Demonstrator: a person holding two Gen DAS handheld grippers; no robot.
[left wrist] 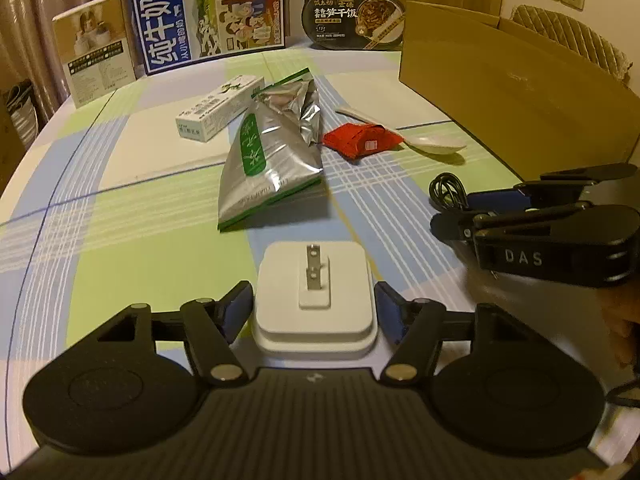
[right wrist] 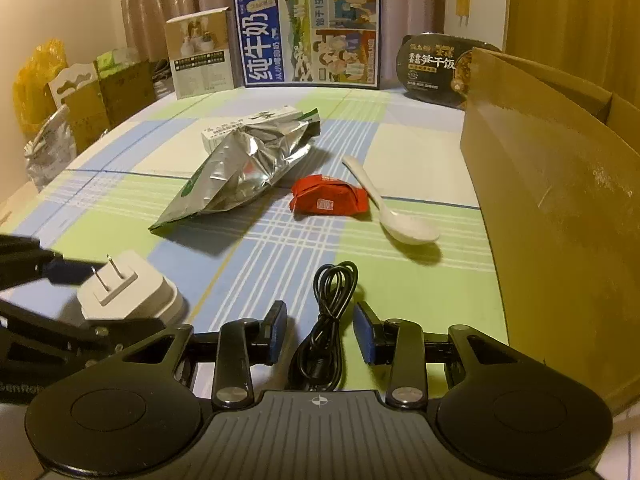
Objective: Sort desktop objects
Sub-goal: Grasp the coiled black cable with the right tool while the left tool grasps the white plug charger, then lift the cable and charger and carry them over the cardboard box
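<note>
A white plug adapter [left wrist: 316,300] with two prongs up lies on the checked tablecloth between the open fingers of my left gripper [left wrist: 315,312]; the pads stand just beside it and I cannot tell if they touch. It also shows in the right wrist view [right wrist: 132,296]. A coiled black cable [right wrist: 326,320] lies between the open fingers of my right gripper [right wrist: 320,332]; it also shows in the left wrist view [left wrist: 448,192]. Farther off lie a silver-green foil bag [left wrist: 272,152], a red packet [left wrist: 360,140], a white spoon [left wrist: 424,142] and a white-green carton [left wrist: 220,108].
An open cardboard box [left wrist: 520,100] stands at the right. At the table's far edge stand a blue milk carton box [left wrist: 208,12], a small beige box [left wrist: 96,48] and a black instant-rice bowl [left wrist: 356,20]. Curtains hang behind.
</note>
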